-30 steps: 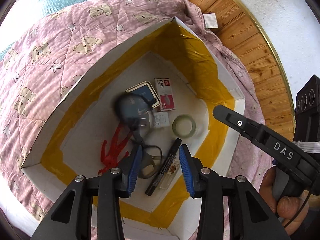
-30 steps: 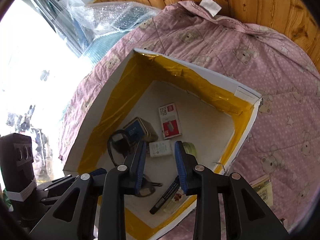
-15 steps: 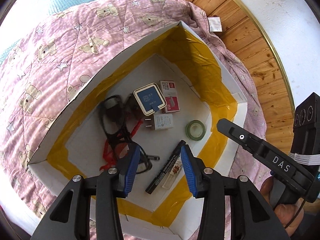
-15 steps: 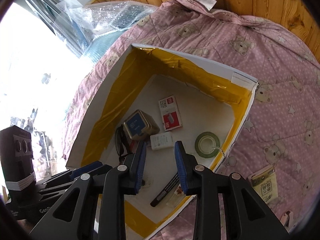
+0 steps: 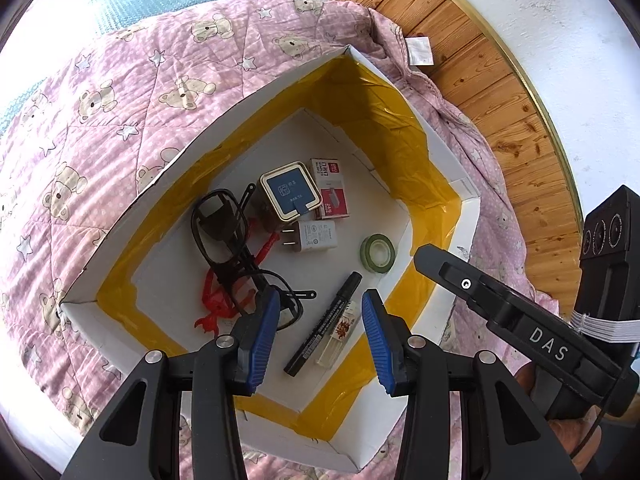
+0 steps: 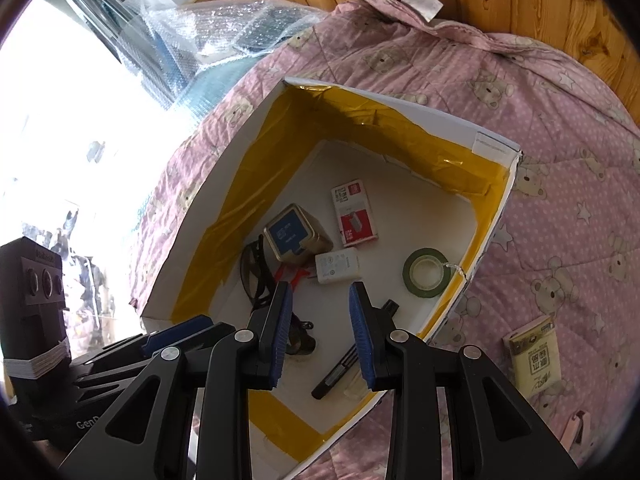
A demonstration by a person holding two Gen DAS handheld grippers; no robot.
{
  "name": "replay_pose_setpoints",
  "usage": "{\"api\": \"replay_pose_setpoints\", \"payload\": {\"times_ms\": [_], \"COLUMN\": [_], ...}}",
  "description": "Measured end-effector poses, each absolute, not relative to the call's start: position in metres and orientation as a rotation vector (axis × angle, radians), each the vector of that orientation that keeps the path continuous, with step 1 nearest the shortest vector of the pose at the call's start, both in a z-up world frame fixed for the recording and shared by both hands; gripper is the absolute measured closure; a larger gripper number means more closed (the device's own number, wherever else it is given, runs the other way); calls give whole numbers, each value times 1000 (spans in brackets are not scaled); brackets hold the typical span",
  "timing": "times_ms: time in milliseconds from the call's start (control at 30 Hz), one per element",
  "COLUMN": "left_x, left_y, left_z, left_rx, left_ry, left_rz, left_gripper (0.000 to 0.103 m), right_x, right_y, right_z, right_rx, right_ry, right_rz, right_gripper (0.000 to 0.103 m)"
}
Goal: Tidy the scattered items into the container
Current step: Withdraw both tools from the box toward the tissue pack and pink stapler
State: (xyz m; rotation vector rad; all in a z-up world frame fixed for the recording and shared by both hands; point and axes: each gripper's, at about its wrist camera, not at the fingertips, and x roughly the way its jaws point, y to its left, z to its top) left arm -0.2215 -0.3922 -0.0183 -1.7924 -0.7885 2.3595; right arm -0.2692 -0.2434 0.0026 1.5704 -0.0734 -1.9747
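Observation:
A white box (image 5: 240,108) (image 6: 400,102) lined with yellow tape sits on a pink bear-print quilt. Inside lie a black charger with cable (image 5: 218,224), a blue-lidded tin (image 5: 290,192) (image 6: 288,234), a red and white staple box (image 5: 330,194) (image 6: 354,212), a white plug (image 5: 314,236) (image 6: 336,266), a green tape roll (image 5: 377,252) (image 6: 426,272), a black marker (image 5: 324,330) (image 6: 340,372) and a red item (image 5: 218,300). My left gripper (image 5: 318,340) hovers open above the box's near side. My right gripper (image 6: 319,334) is open and empty over it too.
On the quilt to the right of the box lie a yellowish packet (image 6: 534,356) and a small pink item (image 6: 576,430). Bubble wrap (image 6: 240,28) is heaped at the back. A wooden wall (image 5: 500,92) borders the quilt.
The black charger and cable dropped from the left gripper into the box and settled at its left. Both grippers have pulled back and up, and the green tape roll is unhidden.

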Motion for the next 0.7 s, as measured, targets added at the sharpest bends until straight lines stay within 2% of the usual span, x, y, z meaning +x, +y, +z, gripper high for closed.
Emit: {"api": "replay_pose_setpoints", "payload": {"times_ms": [700], "left_x": [-197], "left_y": [-378], "left_z": [11], "left_rx": [-1755], "left_ry": [-719], "left_rz": [2378], "left_gripper": [57], "right_x": [-232], "right_y": [-231], "right_z": [17], "right_rx": [1550], "right_ry": [-119], "right_rz": [-1973], "right_gripper": [70]}}
